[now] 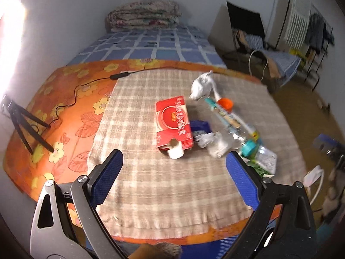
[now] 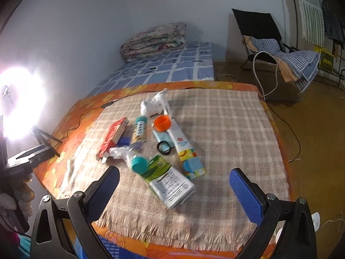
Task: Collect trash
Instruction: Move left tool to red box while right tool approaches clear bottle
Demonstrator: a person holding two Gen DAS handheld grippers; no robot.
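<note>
Trash, a red cardboard box (image 1: 173, 123) and green-white carton (image 2: 170, 181), lies mid-blanket on the checked beige blanket (image 2: 226, 129). Both the left gripper (image 1: 174, 170) and right gripper (image 2: 174, 185) hang above it, fingers wide apart, holding nothing.

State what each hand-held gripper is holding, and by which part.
Nothing is held. The left hand-held gripper and the right hand-held gripper both stand open above the checked cloth.

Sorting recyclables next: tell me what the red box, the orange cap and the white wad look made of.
Red box: apparently glossy printed cardboard, with flat folded faces and a torn-open end.
Orange cap: probably smooth moulded plastic, an even-coloured ring.
White wad: crumpled tissue or thin plastic bag; too blurred to decide.
</note>
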